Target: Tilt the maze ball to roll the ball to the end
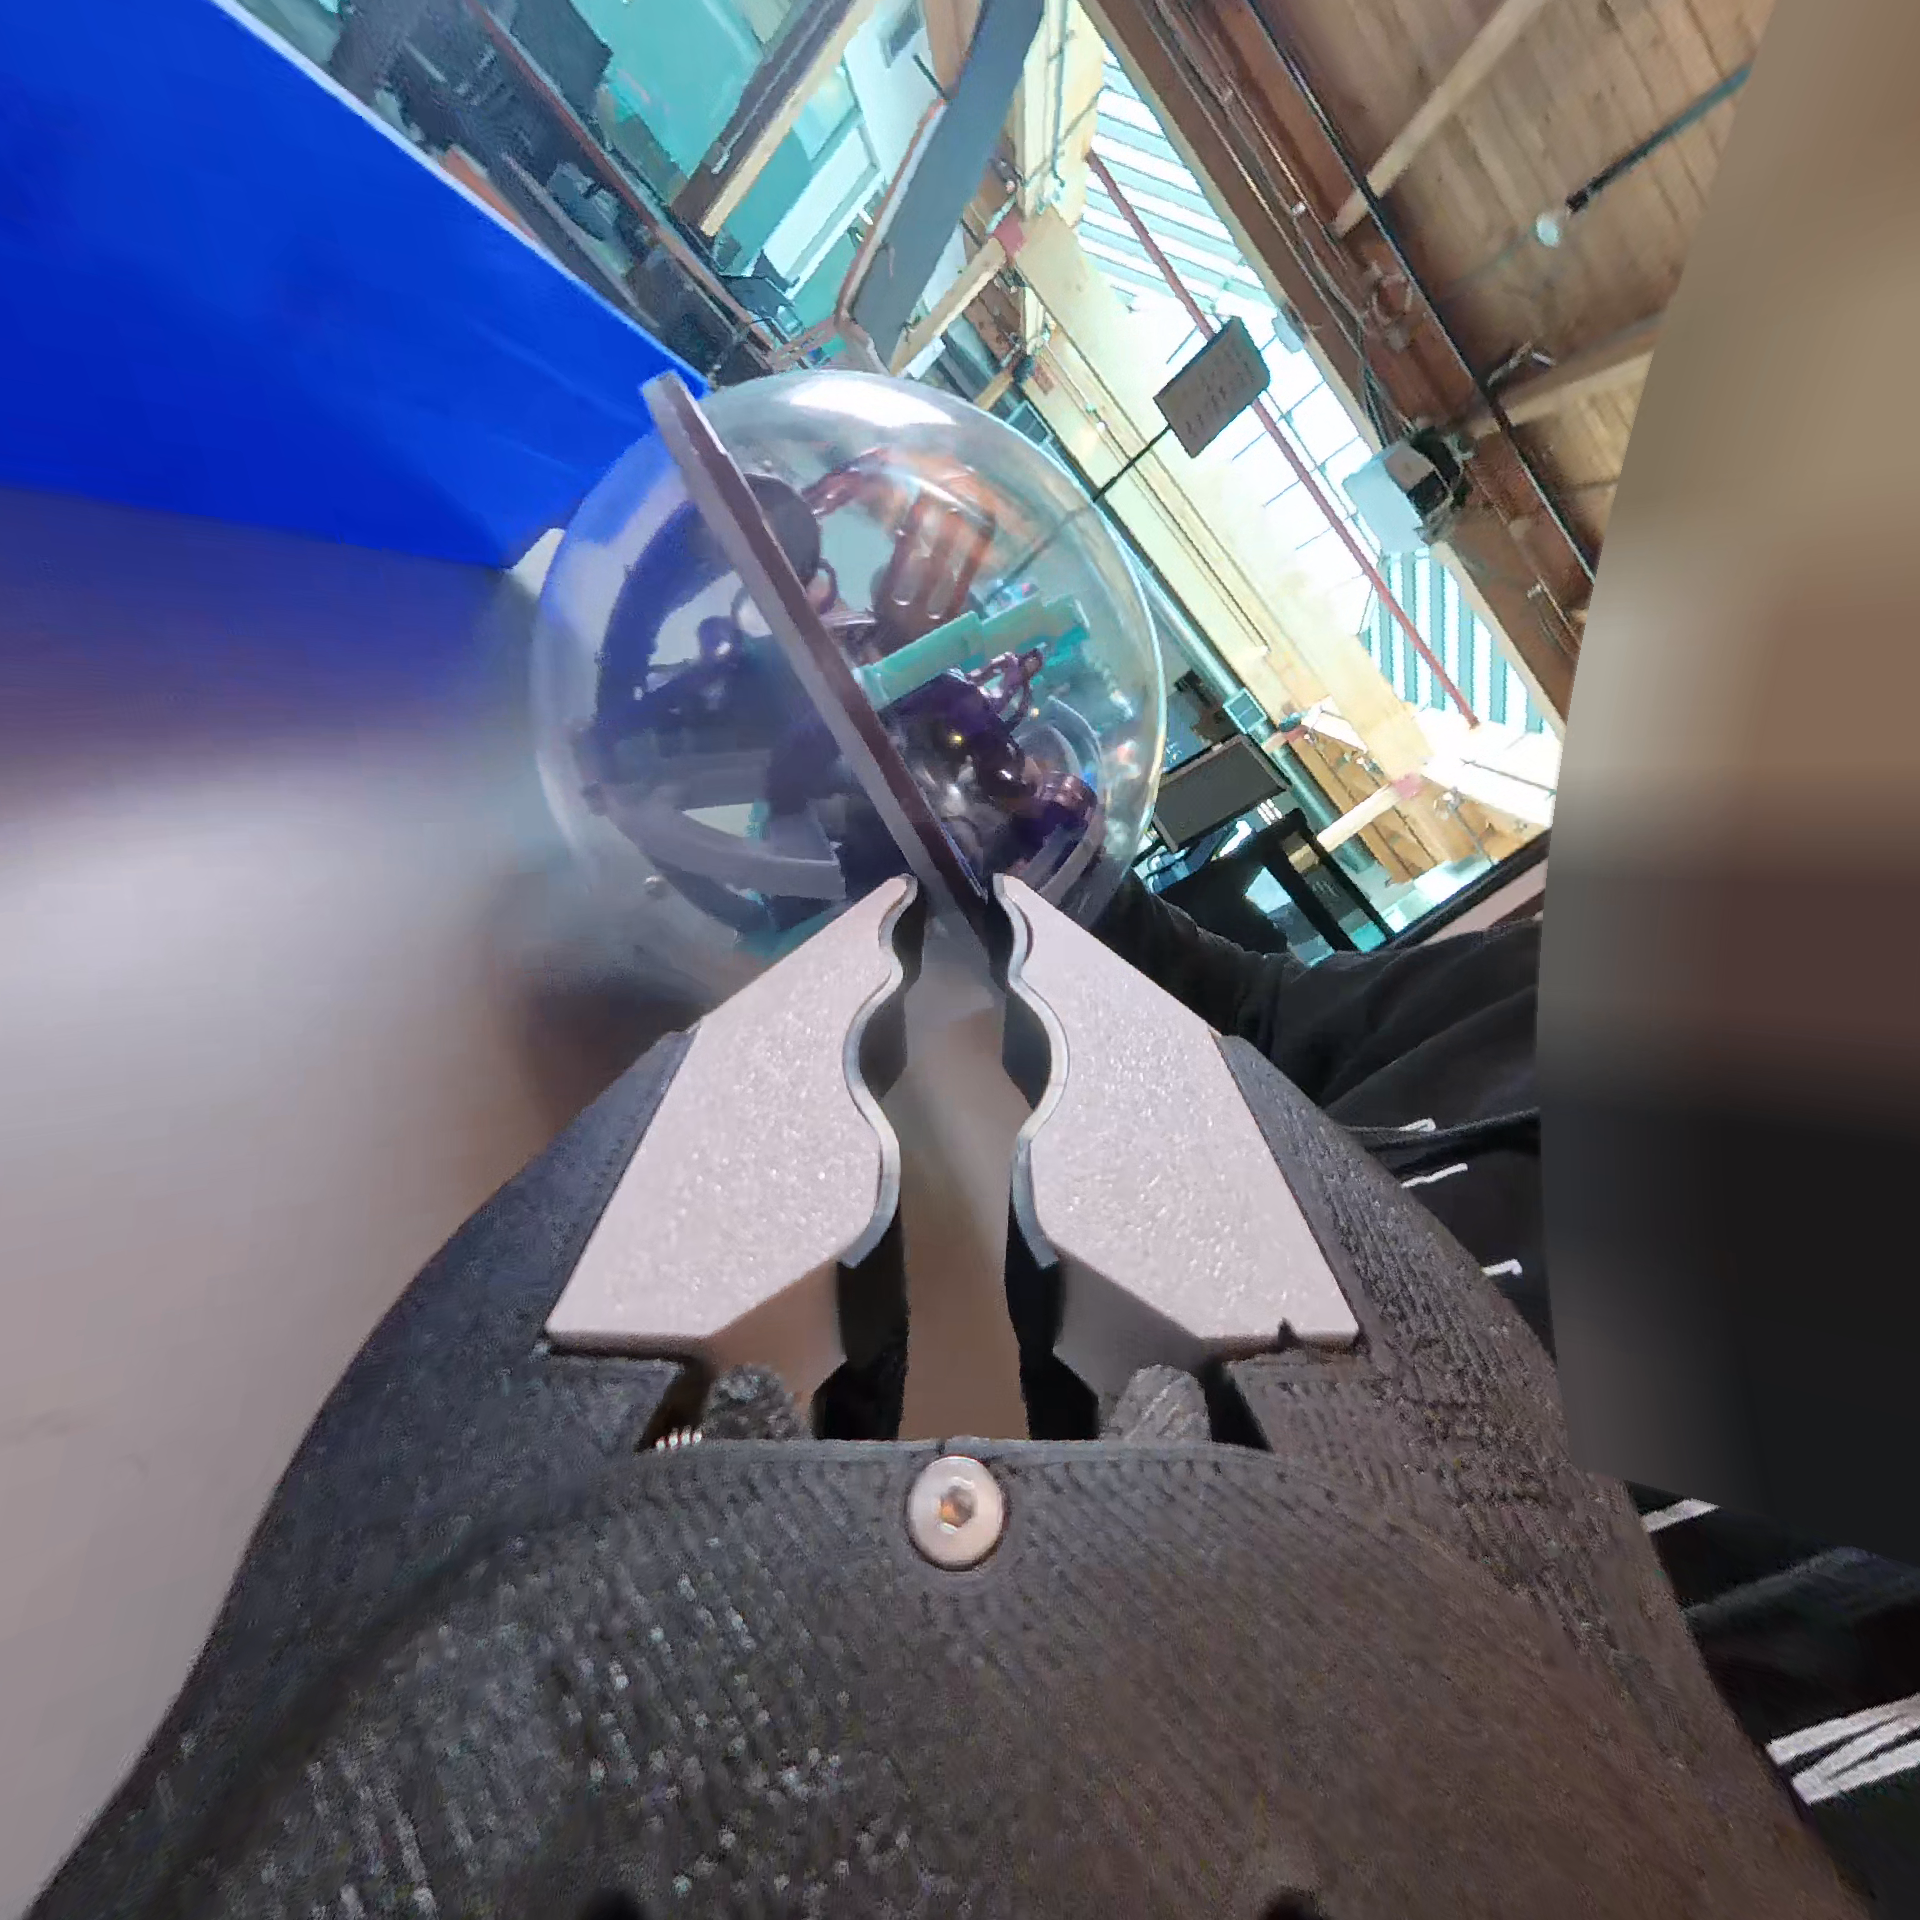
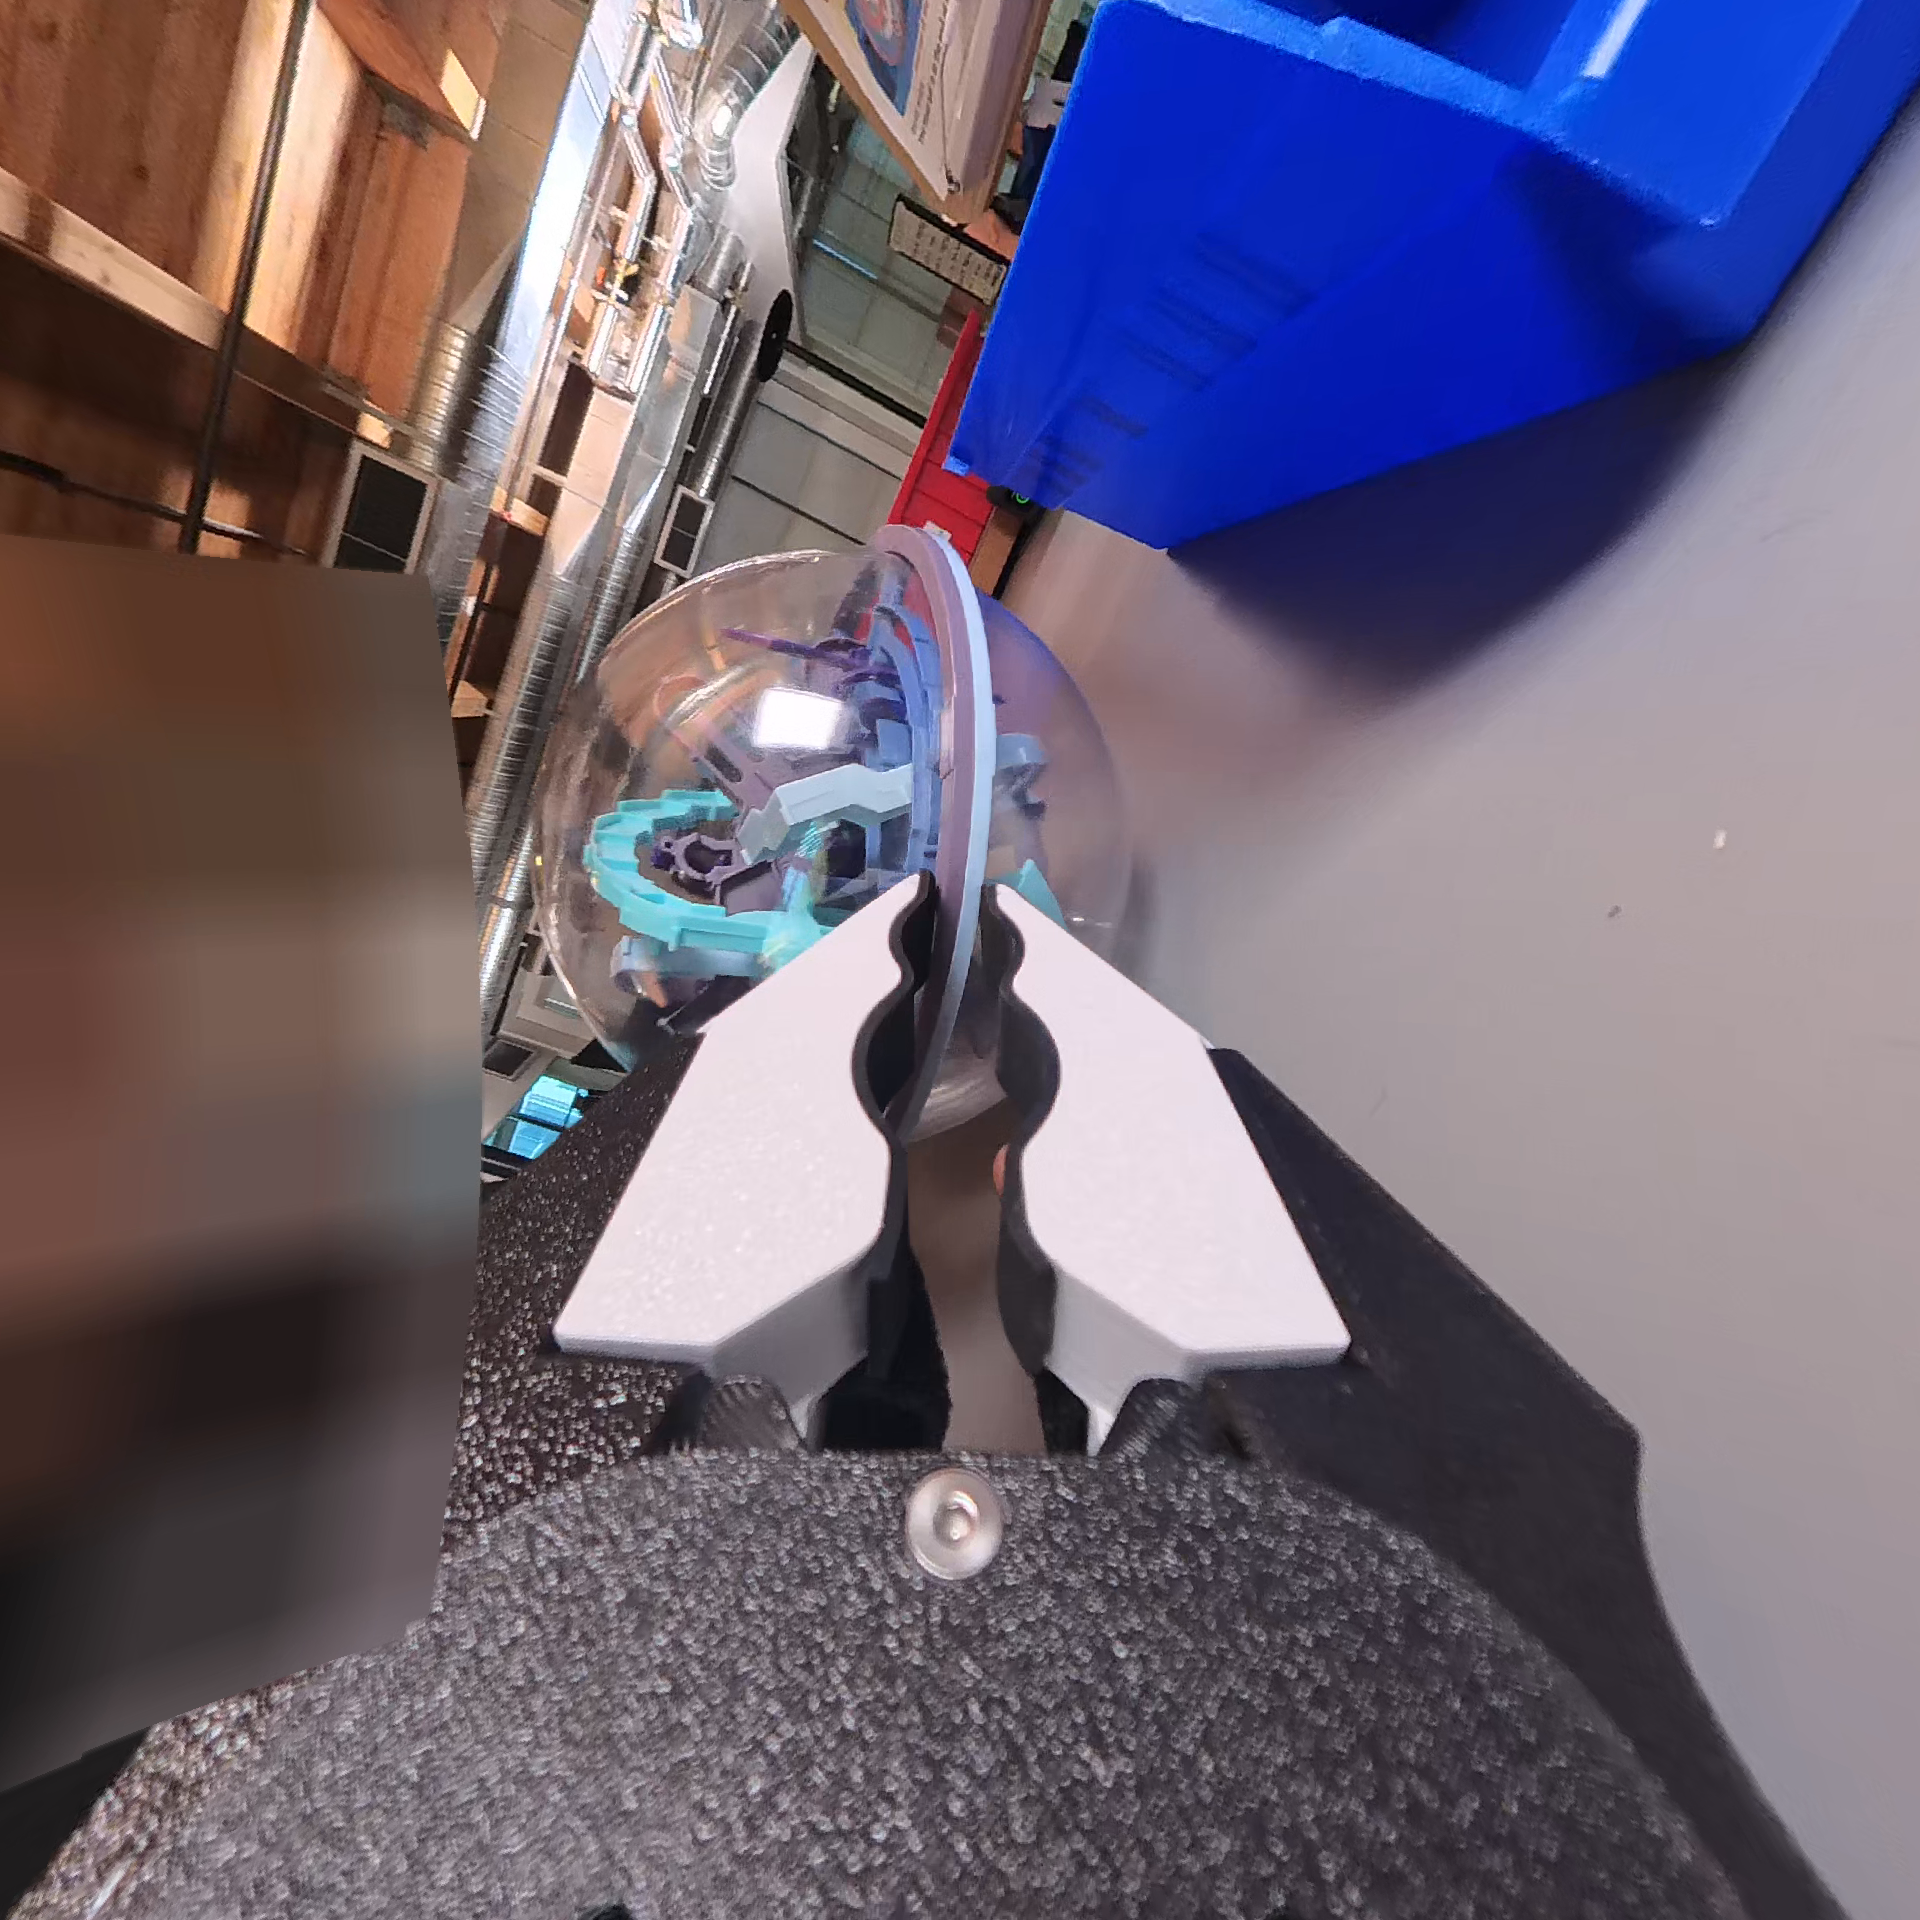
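The maze ball (image 1: 842, 644) is a clear plastic sphere with purple, teal and grey tracks inside and a flat ring around its middle. It is lifted and strongly tilted. My left gripper (image 1: 956, 899) is shut on the ring's edge (image 1: 790, 665) in the left wrist view. My right gripper (image 2: 961, 899) is shut on the ring (image 2: 961, 748) on the other side; the maze ball also shows in the right wrist view (image 2: 748, 821). I cannot pick out the small rolling ball inside.
A blue plastic bin (image 2: 1403, 260) stands on the grey table (image 2: 1558, 935) behind the ball; it also shows in the left wrist view (image 1: 260, 312). A person's dark sleeve (image 1: 1403, 1039) is at the right. Wooden beams and metal ducts lie beyond.
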The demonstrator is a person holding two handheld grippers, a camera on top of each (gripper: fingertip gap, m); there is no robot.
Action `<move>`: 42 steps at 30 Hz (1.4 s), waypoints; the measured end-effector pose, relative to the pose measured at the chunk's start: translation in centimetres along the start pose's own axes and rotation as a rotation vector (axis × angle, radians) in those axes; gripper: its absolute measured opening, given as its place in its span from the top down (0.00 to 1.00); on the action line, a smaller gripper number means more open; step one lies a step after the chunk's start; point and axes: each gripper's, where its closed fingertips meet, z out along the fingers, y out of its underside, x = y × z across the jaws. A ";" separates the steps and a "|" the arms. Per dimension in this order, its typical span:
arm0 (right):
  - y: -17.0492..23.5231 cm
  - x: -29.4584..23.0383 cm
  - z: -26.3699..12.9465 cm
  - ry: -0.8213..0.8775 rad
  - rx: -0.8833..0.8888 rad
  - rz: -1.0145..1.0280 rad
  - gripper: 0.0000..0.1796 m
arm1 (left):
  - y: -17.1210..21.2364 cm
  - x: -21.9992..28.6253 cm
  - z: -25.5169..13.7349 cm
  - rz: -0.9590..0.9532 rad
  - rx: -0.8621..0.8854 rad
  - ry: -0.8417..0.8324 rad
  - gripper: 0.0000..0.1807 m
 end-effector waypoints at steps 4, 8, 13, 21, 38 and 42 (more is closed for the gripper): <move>0.3 0.6 0.1 0.053 -0.015 -0.020 0.97 | 0.3 1.8 0.4 0.079 -0.017 0.065 0.95; 1.4 1.7 0.6 0.166 -0.078 -0.092 0.99 | 0.7 3.1 0.6 0.138 -0.045 0.122 0.97; 1.7 1.5 0.7 0.176 -0.091 -0.153 1.00 | 0.8 3.7 0.5 0.140 -0.050 0.161 0.99; 1.8 0.2 0.7 0.097 -0.095 -0.174 1.00 | 0.4 3.7 -0.1 0.101 -0.043 0.192 0.96; 5.3 -3.1 2.4 0.021 -0.230 -0.544 0.62 | -3.0 -0.4 -1.8 0.194 0.098 -0.064 0.46; 6.1 -3.2 2.4 0.019 -0.268 -0.589 0.63 | -2.4 -0.5 -2.3 0.199 0.059 -0.051 0.56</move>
